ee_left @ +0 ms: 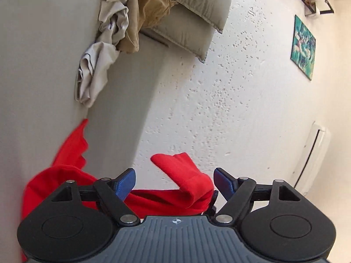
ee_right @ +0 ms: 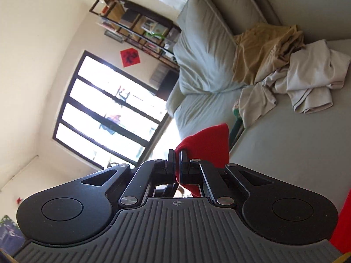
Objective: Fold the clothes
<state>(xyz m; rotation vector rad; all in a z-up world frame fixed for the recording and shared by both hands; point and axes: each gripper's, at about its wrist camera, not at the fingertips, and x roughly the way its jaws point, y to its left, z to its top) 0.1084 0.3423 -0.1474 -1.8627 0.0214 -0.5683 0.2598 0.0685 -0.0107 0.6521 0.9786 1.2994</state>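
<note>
Left gripper (ee_left: 174,180): fingers (ee_left: 126,184) spread wide apart, blue pads facing each other. A fold of the red garment (ee_left: 186,182) lies in the gap between them, near the right-hand pad; contact with either pad cannot be told. The rest of the red cloth trails off to the left, over the grey sofa (ee_left: 43,65).

Right gripper (ee_right: 177,156): fingers (ee_right: 170,160) drawn together, clamped on an edge of the red garment (ee_right: 208,144), which bunches up just past the tips and runs down between the fingers.

On the sofa seat (ee_right: 296,149), well apart from the red cloth: a crumpled heap with a tan garment (ee_right: 258,50) against the back cushion (ee_right: 204,54) and a pale grey garment (ee_right: 311,76) beside and partly over it. Both unfolded.

Background, right wrist view: barred window (ee_right: 105,114), shelf unit (ee_right: 136,28). Left wrist view: speckled wall (ee_left: 219,87), framed picture (ee_left: 303,46).
</note>
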